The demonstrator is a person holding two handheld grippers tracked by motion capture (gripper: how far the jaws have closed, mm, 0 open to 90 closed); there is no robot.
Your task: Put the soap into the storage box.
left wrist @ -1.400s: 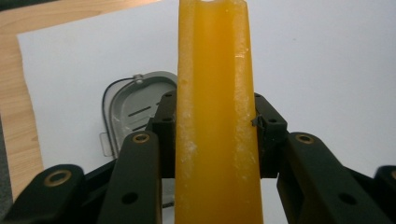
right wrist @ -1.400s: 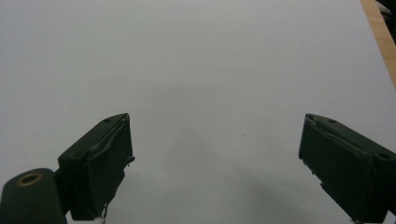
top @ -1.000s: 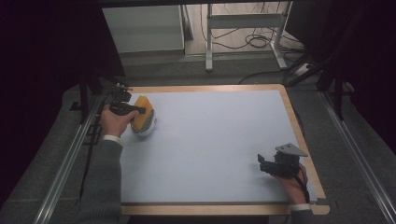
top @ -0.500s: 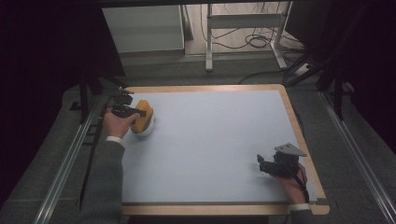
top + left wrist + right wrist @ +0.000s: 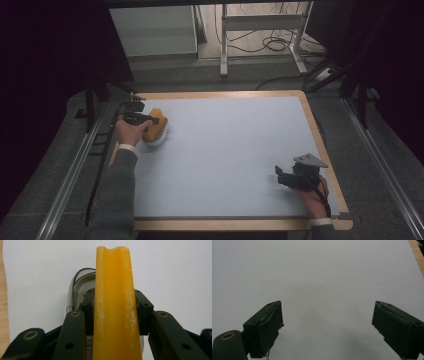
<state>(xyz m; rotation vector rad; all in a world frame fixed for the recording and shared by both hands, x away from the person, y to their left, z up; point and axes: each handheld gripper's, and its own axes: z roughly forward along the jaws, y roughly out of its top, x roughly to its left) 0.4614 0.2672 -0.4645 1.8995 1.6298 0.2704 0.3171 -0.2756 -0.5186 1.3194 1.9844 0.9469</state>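
At the table's (image 5: 320,130) far left, the left gripper (image 5: 150,120) is clamped on a yellow block (image 5: 115,305), which stands up between its jaws above a pale, rounded object (image 5: 159,140) on the white mat. Well apart at the near right, the right gripper (image 5: 327,325) rests with jaws spread wide, holding nothing.

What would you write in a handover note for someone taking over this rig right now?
Left gripper: shut on the yellow block, at the mat's far left, just over a white dish.
Right gripper: open, nothing between its jaws, near right of the mat.
Done: block picked up.
Left, probably: set the block into the dish and let go.
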